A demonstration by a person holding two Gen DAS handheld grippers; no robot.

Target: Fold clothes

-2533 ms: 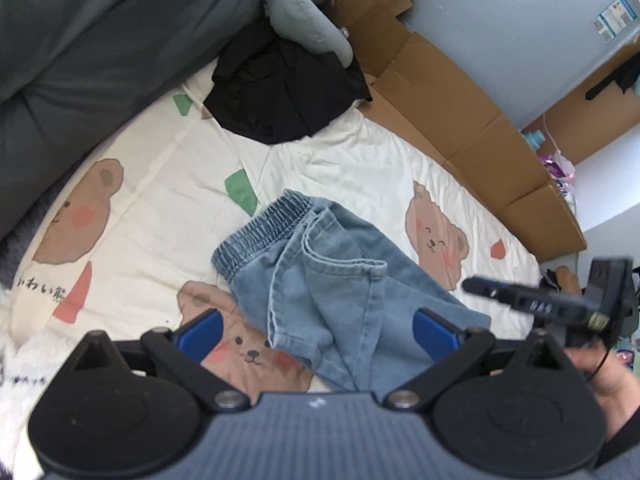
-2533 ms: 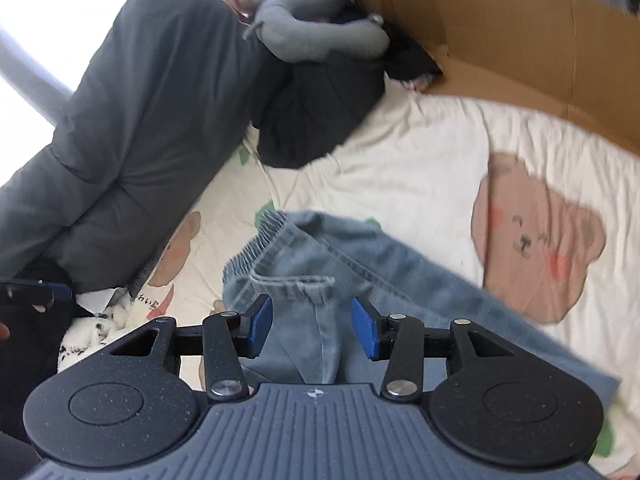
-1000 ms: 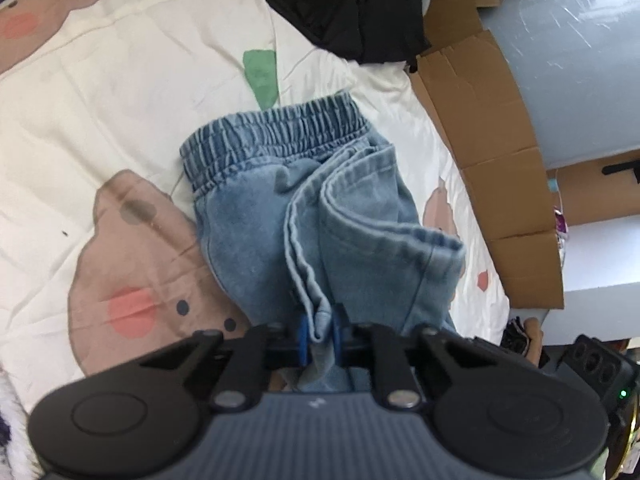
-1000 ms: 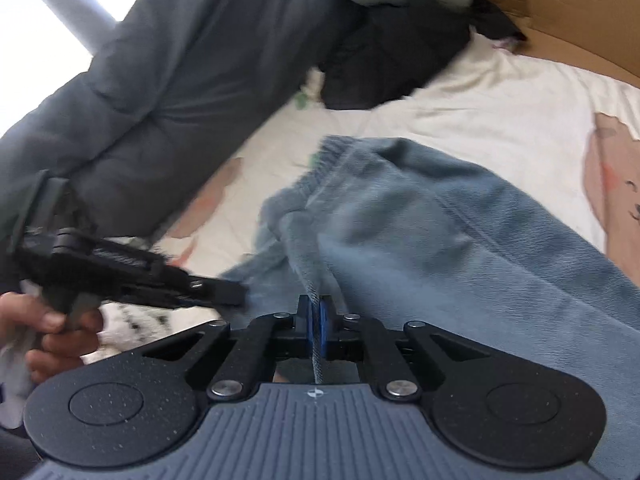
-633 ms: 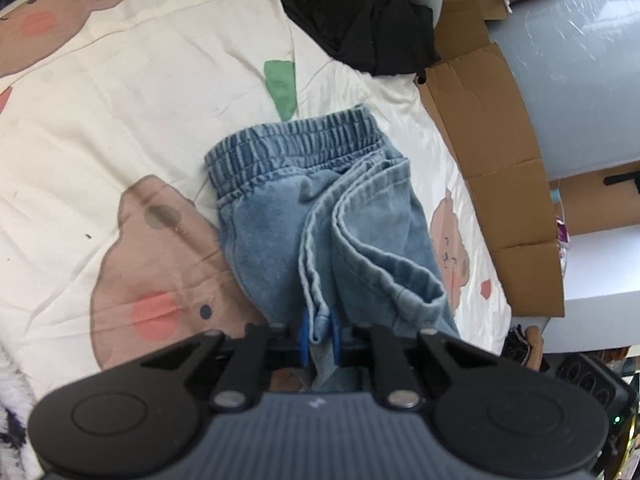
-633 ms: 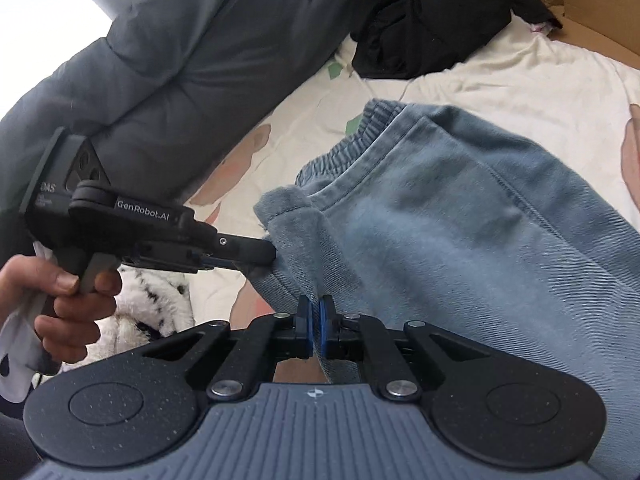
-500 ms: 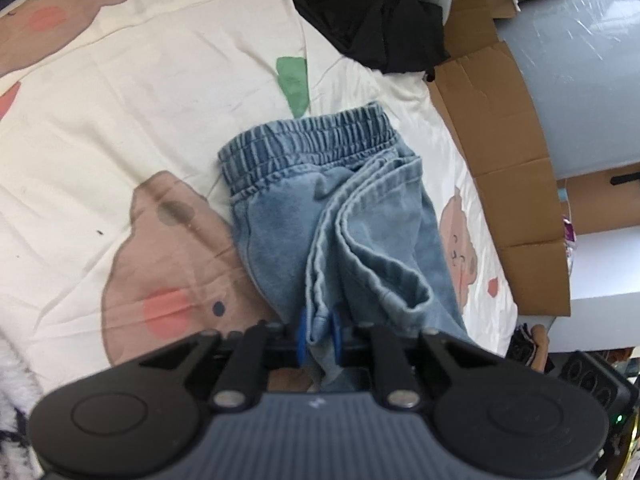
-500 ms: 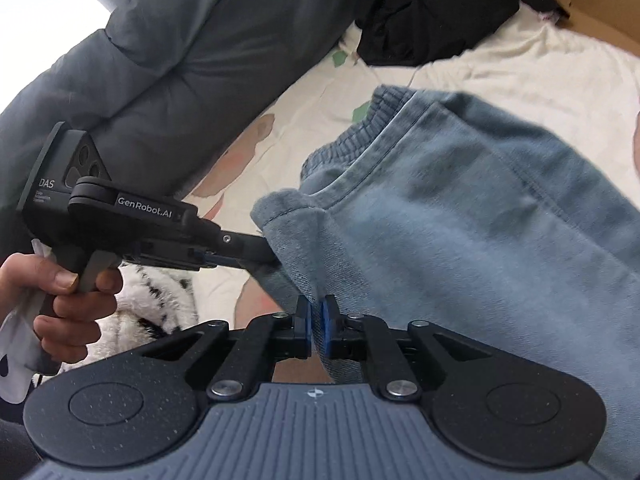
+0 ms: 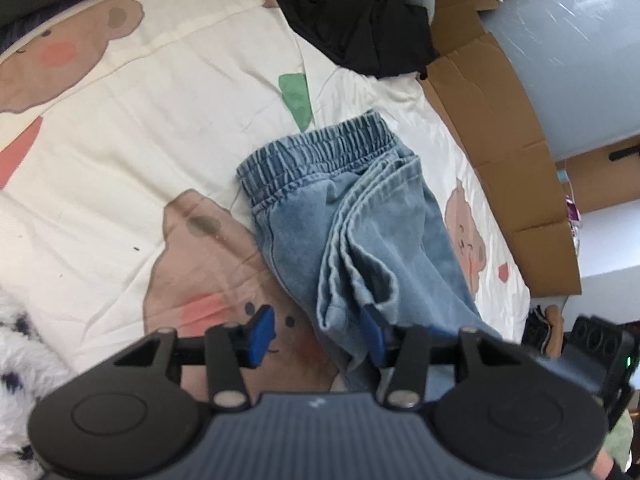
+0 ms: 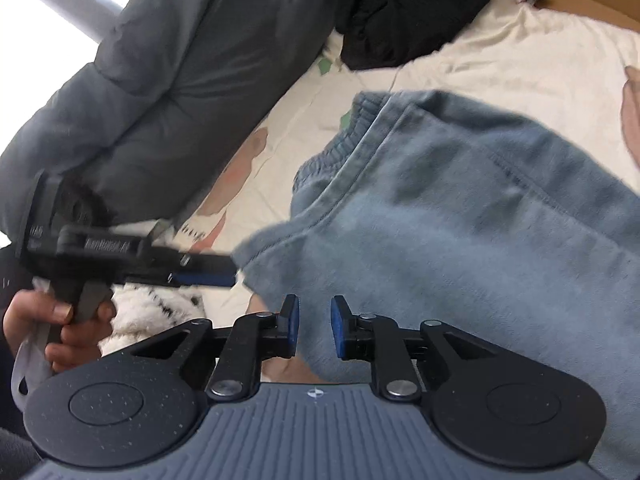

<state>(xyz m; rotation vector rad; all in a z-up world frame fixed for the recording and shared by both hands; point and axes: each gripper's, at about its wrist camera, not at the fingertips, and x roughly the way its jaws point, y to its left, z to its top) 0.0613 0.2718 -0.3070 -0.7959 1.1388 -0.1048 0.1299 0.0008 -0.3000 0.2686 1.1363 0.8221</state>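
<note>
Light blue denim trousers (image 9: 352,232) with an elastic waistband lie on a cream bear-print blanket (image 9: 160,120), doubled over into a short bundle. My left gripper (image 9: 318,334) is open just in front of the fold; the loose hem drapes over its right blue pad. In the right wrist view the same trousers (image 10: 460,208) fill the middle and right. My right gripper (image 10: 314,326) is open with cloth lying between and beyond its pads. The left gripper (image 10: 208,274) shows there too, held by a hand (image 10: 52,320) at the left.
A black garment (image 9: 360,20) lies at the far end of the blanket beside a grey pillow. Flattened cardboard (image 9: 508,152) lines the right side. A dark grey duvet (image 10: 180,72) runs along the left. A white fluffy throw (image 9: 20,340) sits at the near left.
Both grippers, shut on the trouser hems half a second ago, have opened and let go. The folded hem has dropped onto the trousers near the waistband.
</note>
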